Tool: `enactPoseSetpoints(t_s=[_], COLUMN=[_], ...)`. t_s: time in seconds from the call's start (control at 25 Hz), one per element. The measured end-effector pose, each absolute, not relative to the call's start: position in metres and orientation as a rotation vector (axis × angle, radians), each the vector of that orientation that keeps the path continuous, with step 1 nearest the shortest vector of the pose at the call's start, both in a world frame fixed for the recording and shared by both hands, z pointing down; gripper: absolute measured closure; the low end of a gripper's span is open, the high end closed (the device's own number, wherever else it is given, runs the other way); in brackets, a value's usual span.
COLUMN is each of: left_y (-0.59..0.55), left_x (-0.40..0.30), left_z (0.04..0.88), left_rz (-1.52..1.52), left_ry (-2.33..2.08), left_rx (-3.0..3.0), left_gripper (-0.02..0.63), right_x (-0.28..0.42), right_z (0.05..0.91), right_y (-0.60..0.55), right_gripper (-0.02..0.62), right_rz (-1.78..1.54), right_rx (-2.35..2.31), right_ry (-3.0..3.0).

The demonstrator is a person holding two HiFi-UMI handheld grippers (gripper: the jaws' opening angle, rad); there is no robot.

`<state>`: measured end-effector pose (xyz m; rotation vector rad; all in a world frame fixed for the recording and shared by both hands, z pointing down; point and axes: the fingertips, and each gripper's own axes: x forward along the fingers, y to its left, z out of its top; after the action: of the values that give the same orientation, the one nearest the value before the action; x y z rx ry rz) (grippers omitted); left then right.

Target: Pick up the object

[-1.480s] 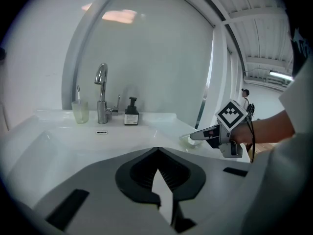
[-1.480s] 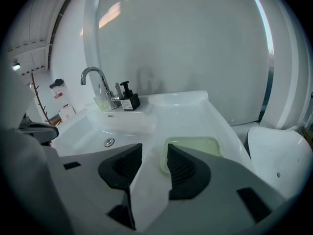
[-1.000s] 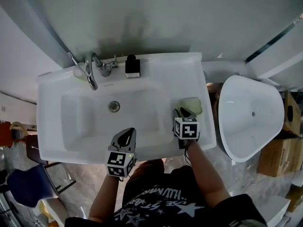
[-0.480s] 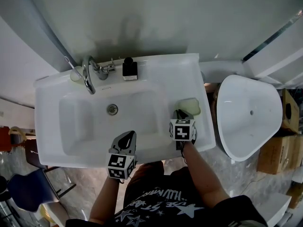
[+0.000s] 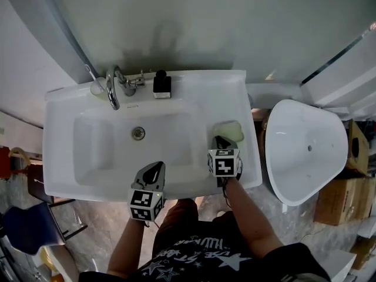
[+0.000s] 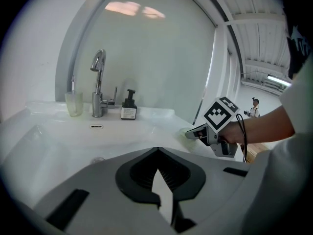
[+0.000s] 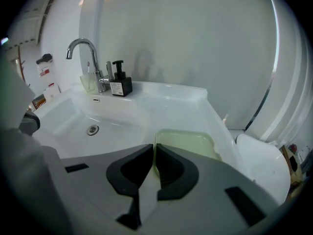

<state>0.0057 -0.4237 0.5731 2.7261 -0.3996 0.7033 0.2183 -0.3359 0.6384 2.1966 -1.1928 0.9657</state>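
Note:
A pale green shallow soap dish (image 5: 231, 128) (image 7: 189, 143) lies on the right ledge of the white sink (image 5: 64, 181). My right gripper (image 5: 220, 140) (image 7: 153, 152) is at the dish's near left rim. Its jaws are closing, and the thin green rim is pinched between them. In the left gripper view, the right gripper's tip (image 6: 195, 131) touches the dish (image 6: 190, 133). My left gripper (image 5: 154, 168) (image 6: 157, 150) hovers over the sink's front edge. It is shut and holds nothing.
At the back of the sink stand a chrome faucet (image 5: 113, 87), a black soap dispenser (image 5: 161, 84) and a cup with a toothbrush (image 5: 97, 88). A white oval basin (image 5: 305, 151) sits to the right, with cardboard boxes (image 5: 352, 175) beyond it.
The right gripper's jaws have narrowed onto the near rim of the green dish. Both grippers have stayed roughly where they were; the head view has shifted a little.

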Motion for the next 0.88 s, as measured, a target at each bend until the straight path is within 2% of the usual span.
enactPoseSetpoints(t_s=[0.56, 0.88], left_y=[-0.344, -0.261], left_x=[-0.014, -0.023], left_z=[0.531, 0.500], left_rz=[0.582, 0.509], left_ry=[-0.702, -0.848], left_rx=[2.715, 2.680], left_gripper=[0.591, 0.591], right_x=[0.212, 0.197], right_z=[0.563, 0.528], right_y=[-0.279, -0.226], right_gripper=[0.563, 0.563], right_rz=[0.814, 0.713], right_rx=[2.199, 2.135], right_ry=[-1.513, -1.713])
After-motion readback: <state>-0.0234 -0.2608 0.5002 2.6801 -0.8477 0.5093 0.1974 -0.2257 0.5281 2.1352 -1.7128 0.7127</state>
